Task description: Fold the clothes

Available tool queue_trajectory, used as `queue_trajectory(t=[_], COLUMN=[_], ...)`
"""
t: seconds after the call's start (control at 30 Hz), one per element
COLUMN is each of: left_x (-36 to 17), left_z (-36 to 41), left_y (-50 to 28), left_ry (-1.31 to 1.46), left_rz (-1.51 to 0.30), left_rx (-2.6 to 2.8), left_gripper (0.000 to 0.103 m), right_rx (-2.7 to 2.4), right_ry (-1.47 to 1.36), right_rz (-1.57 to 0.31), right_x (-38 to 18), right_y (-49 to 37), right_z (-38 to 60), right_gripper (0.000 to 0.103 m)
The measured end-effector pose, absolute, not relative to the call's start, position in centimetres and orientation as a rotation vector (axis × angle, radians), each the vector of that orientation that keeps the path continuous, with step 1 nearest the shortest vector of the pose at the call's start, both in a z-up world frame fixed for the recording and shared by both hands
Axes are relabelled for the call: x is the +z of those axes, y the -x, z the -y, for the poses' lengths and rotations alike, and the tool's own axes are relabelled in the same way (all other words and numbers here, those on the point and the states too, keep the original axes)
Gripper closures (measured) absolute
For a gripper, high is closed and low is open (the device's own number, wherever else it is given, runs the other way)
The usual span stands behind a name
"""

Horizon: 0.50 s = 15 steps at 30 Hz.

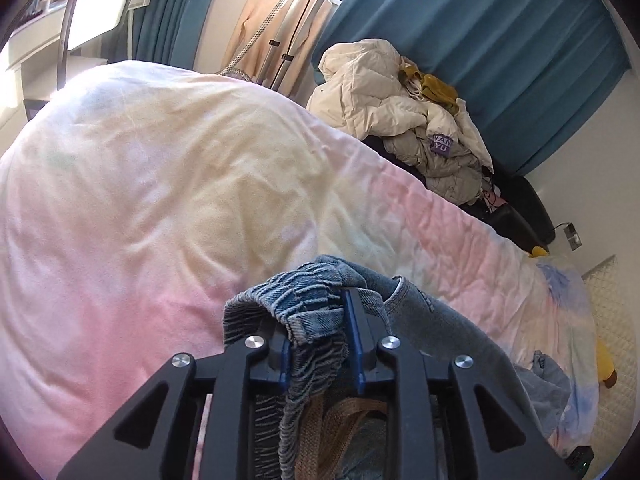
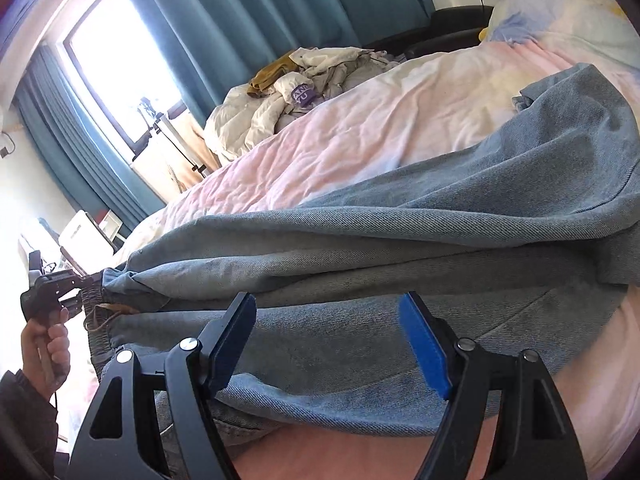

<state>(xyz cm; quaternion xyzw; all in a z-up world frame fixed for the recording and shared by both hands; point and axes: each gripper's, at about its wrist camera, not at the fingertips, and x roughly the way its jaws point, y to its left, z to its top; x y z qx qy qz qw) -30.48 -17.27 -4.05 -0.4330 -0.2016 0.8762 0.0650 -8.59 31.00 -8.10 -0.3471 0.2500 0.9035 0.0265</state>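
Note:
Light blue jeans (image 2: 400,240) lie lengthwise across the pink and cream bed cover (image 2: 360,120). My left gripper (image 1: 318,316) is shut on their bunched elastic waistband (image 1: 304,292), which fills the gap between the blue pads and drapes over the left finger. A brown drawstring (image 1: 352,412) hangs below the jaws. In the right wrist view that left gripper (image 2: 76,284) shows at the far left, held by a hand (image 2: 48,352), with the waistband raised off the bed. My right gripper (image 2: 326,312) hovers over the middle of the jeans, open, its pads off the denim.
A heap of cream and grey coats (image 1: 400,112) lies beside the bed's far side, below teal curtains (image 1: 480,40). A peach garment (image 1: 256,32) hangs on a stand by the window. A yellow plush toy (image 1: 604,364) lies at the bed's right end.

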Motion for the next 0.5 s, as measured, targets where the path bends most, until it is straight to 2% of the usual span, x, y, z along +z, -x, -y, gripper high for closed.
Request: queue_trajectory(t=[0.1,0.13,0.37,0.5], left_x=[-2.4,-1.8,2.6,3.0], left_z=[16.7,16.5,11.6,7.2], left_y=[27.8,26.8,18.9,15.2], left_ry=[1.249,1.221,1.062,1.018], left_rz=[0.535,0.517,0.317,0.322], left_rx=[2.708,2.73,2.802,2.728], left_gripper=[0.05,0.046,0.043,0.043], right_rx=[2.794,2.797,2.802,2.797], right_ry=[1.039,1.026,0.933,0.924], right_rz=[-0.765,-0.764,-0.729,-0.699], right_x=[-7.6,-7.3,-5.5,-4.8], right_y=[8.3,8.1,6.4,5.8], right_z=[-31.3,-31.4,-32.1,-32.5], right_gripper=[0.028,0.028,0.027,0.028])
